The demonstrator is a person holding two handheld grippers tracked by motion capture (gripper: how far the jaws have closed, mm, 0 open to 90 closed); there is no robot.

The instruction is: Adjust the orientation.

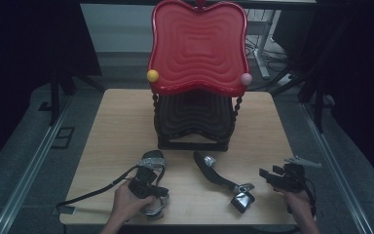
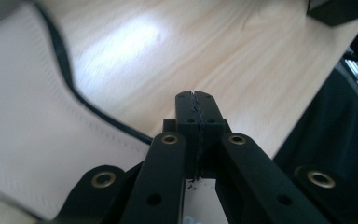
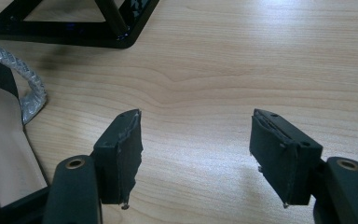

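Two black sandals with beige insoles and silver straps lie on the wooden table (image 1: pixel 117 122). My left gripper (image 1: pixel 148 178) rests over the left sandal (image 1: pixel 152 160), jaws pressed together with nothing seen between them. In the left gripper view the shut tips (image 2: pixel 196 100) hover above bare wood, with the beige insole (image 2: pixel 28 116) just to their left. The right sandal (image 1: pixel 219 176) lies on its side in the middle front. My right gripper (image 1: pixel 269 173) is open near the table's right edge; between its fingertips (image 3: pixel 196 140) is only wood, and the sandal's silver strap (image 3: pixel 28 79) lies off to the left.
A two-tier stand sits at the table's back middle: a tilted red tray (image 1: pixel 197 44) above a black tray (image 1: pixel 195 114), with a yellow ball (image 1: pixel 152 75) and a pink ball (image 1: pixel 246 78) on its posts. Its black base (image 3: pixel 74 32) is ahead of my right gripper.
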